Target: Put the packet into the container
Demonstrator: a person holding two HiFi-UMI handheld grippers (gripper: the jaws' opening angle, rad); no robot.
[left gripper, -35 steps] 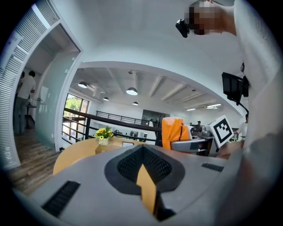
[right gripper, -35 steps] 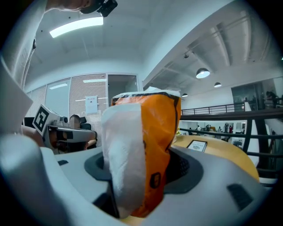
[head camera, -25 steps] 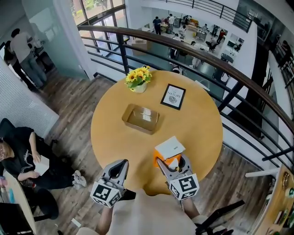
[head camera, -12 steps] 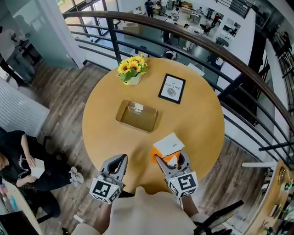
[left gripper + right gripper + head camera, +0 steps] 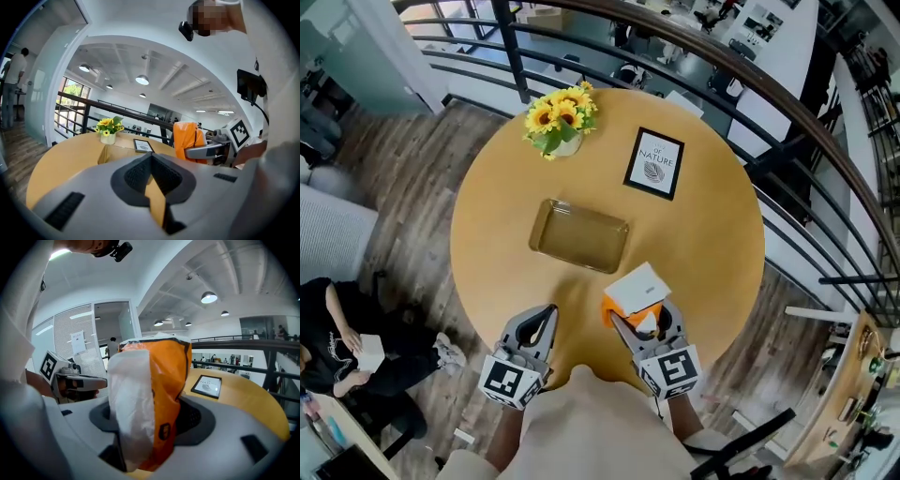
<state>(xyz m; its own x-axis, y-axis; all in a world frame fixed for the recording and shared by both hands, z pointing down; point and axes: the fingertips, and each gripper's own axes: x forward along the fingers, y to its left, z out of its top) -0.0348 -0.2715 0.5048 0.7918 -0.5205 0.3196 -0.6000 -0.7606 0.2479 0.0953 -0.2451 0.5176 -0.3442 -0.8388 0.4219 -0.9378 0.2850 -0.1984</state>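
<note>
An orange and white packet point(image 5: 636, 292) stands upright between the jaws of my right gripper point(image 5: 639, 319), which is shut on it above the near edge of the round wooden table point(image 5: 712, 234). In the right gripper view the packet point(image 5: 150, 394) fills the middle and hides the jaw tips. The clear, shallow container point(image 5: 540, 229) lies at the table's middle, beyond and to the left of the packet, with nothing in it. My left gripper point(image 5: 541, 317) hovers at the near edge, left of the right one, shut and holding nothing. In the left gripper view the container point(image 5: 104, 154) lies ahead.
A pot of yellow flowers point(image 5: 557, 120) and a framed picture point(image 5: 654, 163) stand at the table's far side. A dark railing point(image 5: 787, 112) curves behind the table. A seated person point(image 5: 337, 342) is on the floor level at lower left.
The head view has swung a little, so the table sits more to the left and lower. Both grippers keep their places at the near edge, the packet still in the right one.
</note>
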